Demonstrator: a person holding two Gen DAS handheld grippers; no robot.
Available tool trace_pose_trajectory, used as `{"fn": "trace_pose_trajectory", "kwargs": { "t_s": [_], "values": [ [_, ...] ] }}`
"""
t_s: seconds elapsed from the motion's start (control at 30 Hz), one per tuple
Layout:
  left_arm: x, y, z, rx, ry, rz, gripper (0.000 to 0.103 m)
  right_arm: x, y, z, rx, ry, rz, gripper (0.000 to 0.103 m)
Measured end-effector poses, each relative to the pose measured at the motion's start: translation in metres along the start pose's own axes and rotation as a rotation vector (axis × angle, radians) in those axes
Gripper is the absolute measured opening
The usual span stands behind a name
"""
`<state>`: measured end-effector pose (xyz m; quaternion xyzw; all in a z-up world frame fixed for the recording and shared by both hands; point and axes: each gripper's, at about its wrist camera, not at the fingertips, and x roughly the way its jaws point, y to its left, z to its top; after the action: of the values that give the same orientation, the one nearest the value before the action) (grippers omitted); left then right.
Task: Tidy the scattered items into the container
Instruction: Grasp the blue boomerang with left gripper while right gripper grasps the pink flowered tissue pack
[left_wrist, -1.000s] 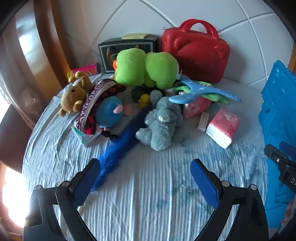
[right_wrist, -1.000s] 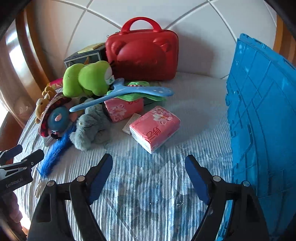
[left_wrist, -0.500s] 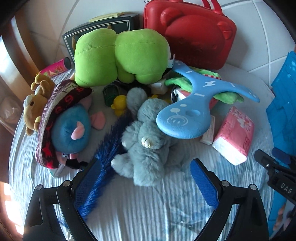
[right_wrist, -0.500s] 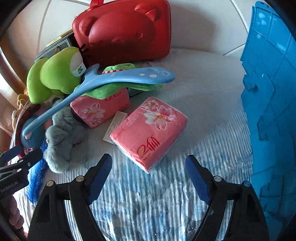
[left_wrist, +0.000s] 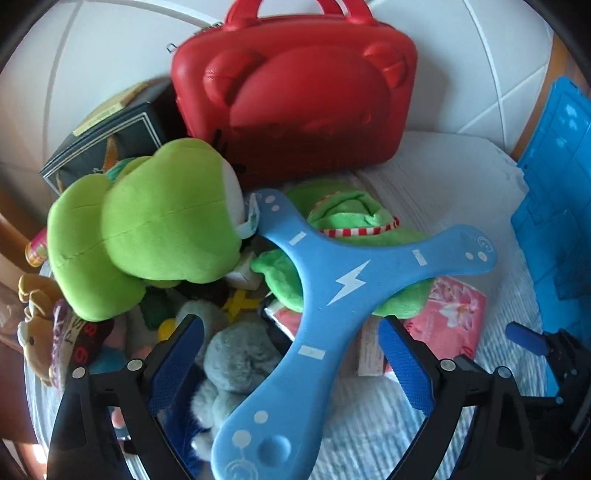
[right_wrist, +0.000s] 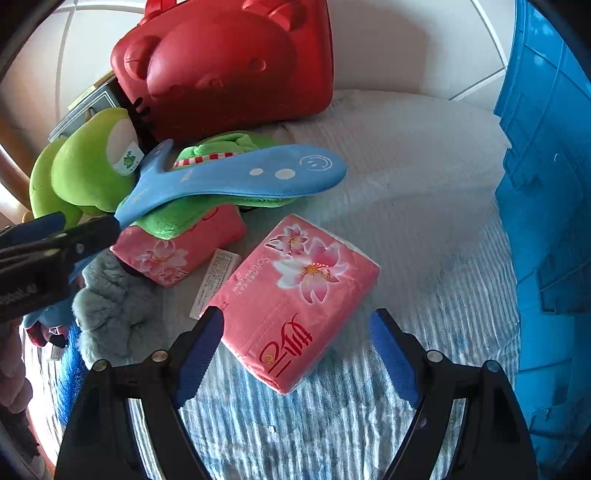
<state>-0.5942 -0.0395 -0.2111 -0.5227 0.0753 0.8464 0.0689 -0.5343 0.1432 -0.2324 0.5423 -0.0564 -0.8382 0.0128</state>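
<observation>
Left gripper (left_wrist: 291, 363) gaping wide around boomerang (left_wrist: 332, 291), right gripper (right_wrist: 295, 352) gaping wide, straddling tissue pack (right_wrist: 295, 299), holding nothing, bin (right_wrist: 546, 206) showing large only beside tissue pack

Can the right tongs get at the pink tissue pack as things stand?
Probably yes: the right tongs are open, and the pink tissue pack lies between their tips on the cloth with nothing over it; only a small paper slip sits beside it.

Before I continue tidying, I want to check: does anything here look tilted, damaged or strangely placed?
Nothing looks damaged or spilled. One thing sits oddly: the blue boomerang is perched on top of the pile, resting on the green plush, with one arm sticking out over the grey plush. The pink tissue pack lies flat on the bed cover.
</observation>
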Motion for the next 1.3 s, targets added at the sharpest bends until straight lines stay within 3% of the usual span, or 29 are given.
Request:
{"fn": "trace_pose_trajectory", "kwargs": {
  "t_s": [0.13, 0.2, 0.27, 0.33, 0.43, 0.53, 0.67, 0.77, 0.97, 1.0, 1.03, 1.1, 1.2, 1.3],
  "values": [
    [0.035, -0.002, 0.001, -0.009, 0.060, -0.023, 0.086, 0.020, -0.001, 0.004, 0.016, 0.032, -0.005, 0.082],
    [0.049, 0.000, -0.002, -0.019, 0.087, -0.015, 0.071, 0.026, -0.001, 0.005, 0.023, 0.037, -0.005, 0.082],
    [0.058, 0.002, -0.004, -0.024, 0.105, -0.034, 0.063, 0.031, -0.001, 0.005, 0.031, 0.037, -0.005, 0.092],
    [0.062, 0.002, -0.006, -0.023, 0.102, -0.040, 0.056, 0.036, -0.001, 0.006, 0.040, 0.037, -0.004, 0.096],
    [0.059, 0.001, -0.009, -0.010, 0.080, -0.015, 0.052, 0.043, -0.001, 0.006, 0.052, 0.038, -0.002, 0.096],
    [0.054, 0.001, -0.014, -0.014, 0.066, 0.003, 0.044, 0.038, -0.002, 0.002, 0.036, 0.032, -0.004, 0.089],
    [0.037, -0.001, -0.027, -0.009, 0.032, 0.040, 0.044, 0.024, -0.009, -0.012, 0.031, 0.036, 0.010, 0.074],
    [0.022, -0.004, -0.040, -0.023, 0.028, 0.019, 0.043, 0.015, -0.013, -0.022, 0.021, 0.040, -0.001, 0.064],
    [0.014, -0.010, -0.058, -0.029, 0.059, -0.013, 0.040, 0.004, -0.019, -0.029, 0.050, 0.050, -0.029, 0.066],
    [0.015, -0.011, -0.061, -0.031, 0.066, -0.016, 0.040, 0.003, -0.018, -0.029, 0.055, 0.049, -0.033, 0.069],
    [0.016, -0.011, -0.062, -0.032, 0.072, -0.014, 0.041, 0.002, -0.017, -0.029, 0.059, 0.049, -0.028, 0.079],
    [0.020, -0.011, -0.064, -0.033, 0.078, -0.012, 0.043, 0.002, -0.013, -0.029, 0.066, 0.046, -0.004, 0.083],
    [0.024, -0.008, -0.055, -0.022, 0.061, -0.006, 0.060, 0.006, -0.009, -0.028, 0.075, 0.049, 0.007, 0.083],
    [0.030, -0.007, -0.045, -0.005, 0.049, 0.000, 0.058, 0.015, -0.005, -0.025, 0.091, 0.066, 0.010, 0.083]
  ]
}}
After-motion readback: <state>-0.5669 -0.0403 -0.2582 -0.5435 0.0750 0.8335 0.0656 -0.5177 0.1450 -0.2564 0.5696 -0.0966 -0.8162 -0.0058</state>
